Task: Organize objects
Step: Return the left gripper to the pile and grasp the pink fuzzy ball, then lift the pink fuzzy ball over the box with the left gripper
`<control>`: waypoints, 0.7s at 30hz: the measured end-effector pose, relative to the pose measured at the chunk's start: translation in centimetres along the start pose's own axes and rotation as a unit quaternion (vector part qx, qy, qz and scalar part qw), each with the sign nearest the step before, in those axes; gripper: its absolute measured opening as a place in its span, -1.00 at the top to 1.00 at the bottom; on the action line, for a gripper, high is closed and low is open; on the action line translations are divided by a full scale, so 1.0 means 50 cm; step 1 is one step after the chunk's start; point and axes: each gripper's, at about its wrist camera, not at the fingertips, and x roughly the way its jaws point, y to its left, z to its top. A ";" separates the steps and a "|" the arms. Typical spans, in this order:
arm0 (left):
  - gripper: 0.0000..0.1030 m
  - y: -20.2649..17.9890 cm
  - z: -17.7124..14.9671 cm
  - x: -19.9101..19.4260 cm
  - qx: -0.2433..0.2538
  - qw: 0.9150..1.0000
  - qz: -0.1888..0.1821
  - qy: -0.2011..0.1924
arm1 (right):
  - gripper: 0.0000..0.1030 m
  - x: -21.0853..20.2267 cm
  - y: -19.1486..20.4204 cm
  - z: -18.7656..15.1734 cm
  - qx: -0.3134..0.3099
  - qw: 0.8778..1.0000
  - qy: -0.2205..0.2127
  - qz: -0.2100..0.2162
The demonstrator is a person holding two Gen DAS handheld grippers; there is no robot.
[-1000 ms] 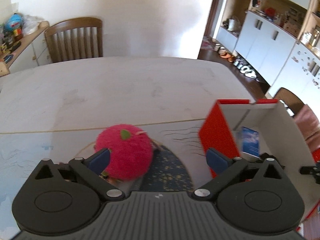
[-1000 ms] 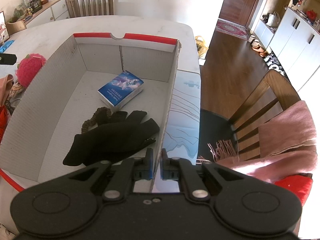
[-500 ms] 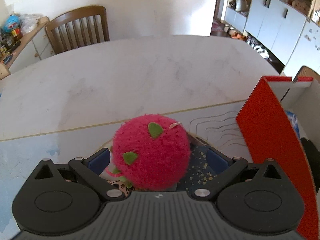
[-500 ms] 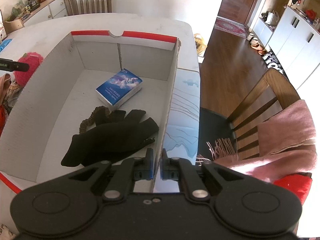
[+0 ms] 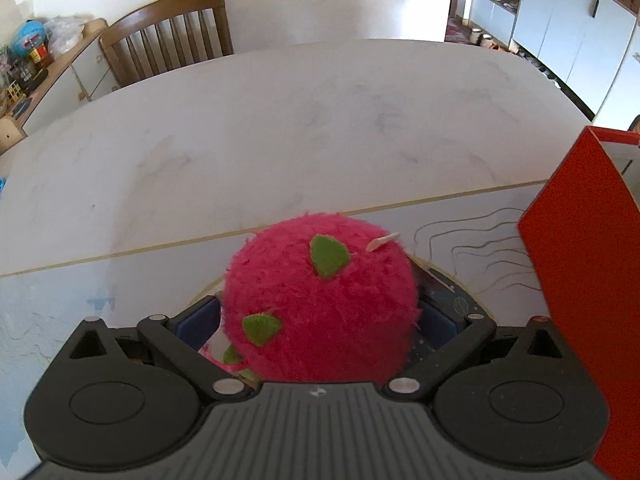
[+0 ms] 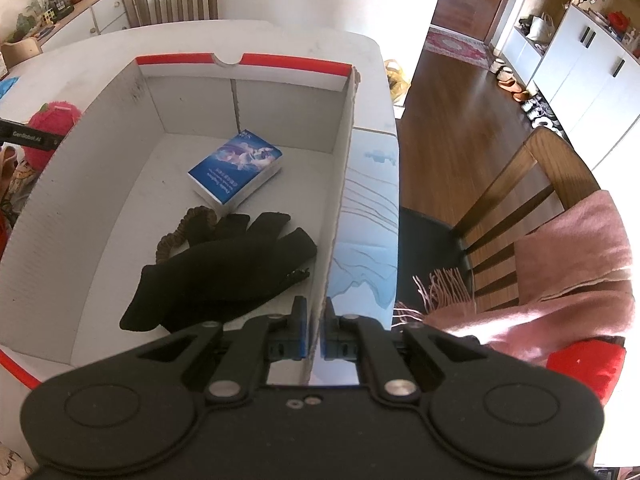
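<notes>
Pink plush ball (image 5: 320,300) sits on the table (image 5: 280,140) between the spread fingers of the steeply down-tilted left gripper (image 5: 318,320), beside the box (image 6: 336,184). The right gripper (image 6: 314,330), also pitched downward, pinches the box's cardboard side wall.

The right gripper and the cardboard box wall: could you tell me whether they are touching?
Touching. The right wrist view shows the right gripper shut on the thin wall of the cardboard box, with its blue fingers pressed against either side.
</notes>
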 end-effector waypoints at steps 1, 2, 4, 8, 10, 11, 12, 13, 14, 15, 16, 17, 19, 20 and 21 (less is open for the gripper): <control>-0.99 0.001 0.000 0.000 -0.002 1.000 0.002 -0.002 | 0.90 0.000 0.000 0.000 0.001 1.000 0.000 0.000; -0.99 0.002 -0.001 0.001 -0.003 1.000 0.005 -0.004 | 0.90 0.000 0.000 0.001 0.001 1.000 0.000 0.000; -0.98 0.001 -0.001 0.000 -0.003 1.000 0.006 -0.008 | 0.91 0.001 -0.001 0.001 0.001 1.000 0.001 0.000; -0.96 -0.001 -0.007 -0.007 -0.003 1.000 0.004 -0.020 | 0.91 0.001 -0.002 0.001 0.002 1.000 0.001 0.000; -0.77 -0.003 -0.008 -0.013 0.000 1.000 0.003 -0.025 | 0.91 0.001 -0.002 0.001 0.002 1.000 0.001 0.000; -0.75 -0.004 -0.008 -0.016 0.000 1.000 0.004 -0.028 | 0.91 0.001 -0.002 0.001 0.002 1.000 0.001 0.000; -0.70 -0.006 -0.008 -0.020 0.002 1.000 0.005 -0.031 | 0.91 0.001 -0.001 0.000 0.001 1.000 0.001 0.000; -0.65 -0.007 -0.009 -0.022 0.003 0.999 0.006 -0.032 | 0.91 0.002 -0.001 0.001 0.000 1.000 0.001 0.000; -0.63 -0.007 -0.008 -0.025 0.003 0.999 0.006 -0.033 | 0.92 0.003 -0.001 0.001 0.000 1.000 0.001 -0.001; -0.61 -0.006 -0.009 -0.029 0.001 0.999 0.006 -0.035 | 0.92 0.003 -0.001 0.001 0.000 1.000 0.001 -0.001; -0.60 -0.006 -0.009 -0.032 -0.002 0.999 0.006 -0.036 | 0.92 0.003 -0.001 0.001 -0.001 1.000 0.001 -0.001; -0.59 -0.006 -0.008 -0.036 -0.005 0.999 0.007 -0.036 | 0.92 0.003 -0.001 0.001 -0.001 1.000 0.001 -0.001; -0.58 -0.007 -0.009 -0.047 -0.008 0.999 0.005 -0.039 | 0.92 0.004 0.000 0.001 -0.003 1.000 0.001 -0.001; -0.58 -0.009 -0.009 -0.054 -0.008 0.999 0.003 -0.041 | 0.92 0.004 0.001 0.001 -0.004 1.000 0.001 -0.002; -0.58 -0.009 -0.010 -0.059 -0.009 0.999 0.002 -0.044 | 0.92 0.005 0.002 0.001 -0.005 1.000 0.000 -0.002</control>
